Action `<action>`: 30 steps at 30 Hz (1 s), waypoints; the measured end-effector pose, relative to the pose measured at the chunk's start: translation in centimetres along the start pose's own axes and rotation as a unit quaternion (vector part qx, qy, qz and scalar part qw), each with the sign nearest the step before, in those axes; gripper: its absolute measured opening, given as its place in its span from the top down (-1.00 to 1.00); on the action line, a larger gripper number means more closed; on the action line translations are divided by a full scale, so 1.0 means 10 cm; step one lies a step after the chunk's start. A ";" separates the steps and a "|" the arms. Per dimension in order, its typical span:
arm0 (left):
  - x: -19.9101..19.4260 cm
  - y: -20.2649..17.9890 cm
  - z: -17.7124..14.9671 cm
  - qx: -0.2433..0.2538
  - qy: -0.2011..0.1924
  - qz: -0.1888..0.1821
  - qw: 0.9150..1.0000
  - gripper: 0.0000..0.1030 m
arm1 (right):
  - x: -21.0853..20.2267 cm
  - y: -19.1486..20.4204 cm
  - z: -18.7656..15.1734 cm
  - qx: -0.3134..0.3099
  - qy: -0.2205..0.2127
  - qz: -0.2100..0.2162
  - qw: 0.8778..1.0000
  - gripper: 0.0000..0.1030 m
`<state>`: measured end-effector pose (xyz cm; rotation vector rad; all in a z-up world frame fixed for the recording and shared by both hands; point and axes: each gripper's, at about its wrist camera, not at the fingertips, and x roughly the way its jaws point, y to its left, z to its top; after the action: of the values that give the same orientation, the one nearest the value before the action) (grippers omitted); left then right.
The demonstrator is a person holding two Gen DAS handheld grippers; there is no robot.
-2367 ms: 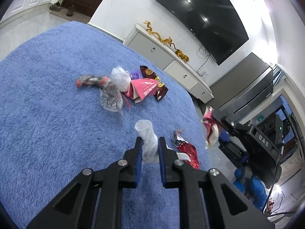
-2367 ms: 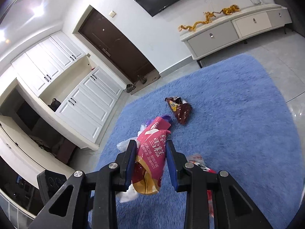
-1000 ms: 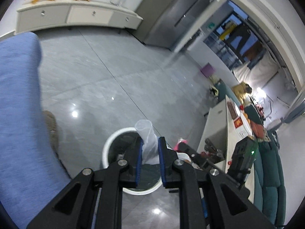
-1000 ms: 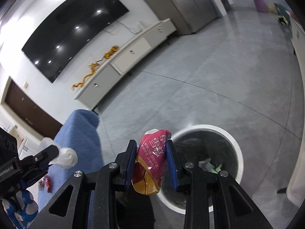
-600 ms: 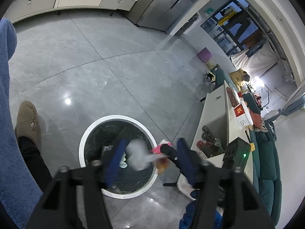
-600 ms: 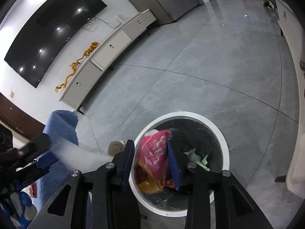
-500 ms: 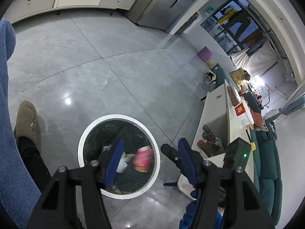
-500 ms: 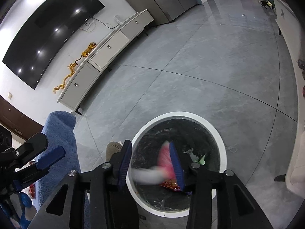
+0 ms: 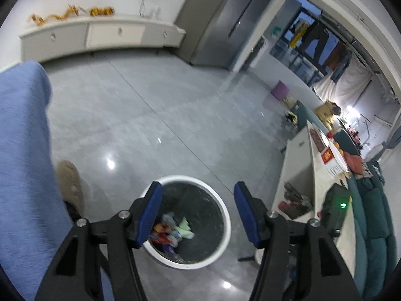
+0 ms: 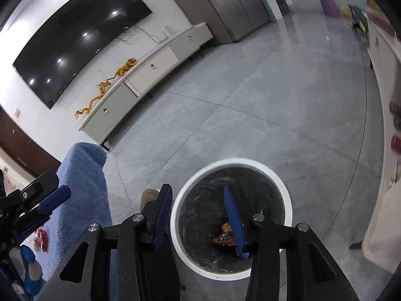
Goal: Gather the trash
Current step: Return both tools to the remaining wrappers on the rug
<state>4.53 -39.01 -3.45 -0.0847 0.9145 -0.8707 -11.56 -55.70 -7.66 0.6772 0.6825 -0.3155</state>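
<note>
Far to the left of my left tool was the blue rug (image 9: 22, 150). Close by its edge was a tan slipper (image 9: 69, 183), just left of the left finger.

The left gripper (image 9: 197, 190) pointed down over the bin (image 9: 226, 223). Its jaws had just been opening and they stood about half way apart. Nothing was between them and nothing was stuck to the blue pads (image 9: 150, 213). The bin was right under the tips and a bit ahead. The trash (image 9: 170, 230) lay at the bottom of it, below the left finger.

The right gripper (image 10: 197, 190) pointed down at the same bin from the other side. Its jaws had just been opening too, though not as wide as the left ones. They held nothing. A red wrapper (image 10: 223, 238) lay deep in the bin, just behind the right finger. The white rim was right under the left finger.

I thought the drop was done for both tools. To do this step well, I wanted to keep both sets of jaws apart and look at the pads, since thin wrappers like to stick. I also wanted to lift both tools up before I swung away, so that no finger hit the rim and tipped the bin. The slipper was close to the bin, so I meant to turn slowly.

More small red bits (image 10: 41, 237) lay on the rug, far to the left of my right tool. So I judged the job was not over, and the rug was the next place to go.
</note>
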 end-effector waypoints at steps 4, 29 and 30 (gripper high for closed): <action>-0.41 0.09 -0.01 0.004 -0.056 0.022 0.998 -0.12 | -0.22 0.35 0.03 -0.048 -0.030 -0.005 0.998 0.18; -2.79 1.53 -0.57 -0.019 -0.186 0.167 0.968 -0.12 | -0.77 2.56 -0.41 -0.274 -0.085 0.086 0.954 0.03; -2.85 1.62 -0.60 -0.027 -0.184 0.172 0.967 -0.12 | -0.75 2.61 -0.43 -0.279 -0.083 0.089 0.953 0.03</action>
<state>1.65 -6.85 4.76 -0.1254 0.5789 -0.4843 -6.76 -33.03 7.11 0.1655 0.5103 -0.0035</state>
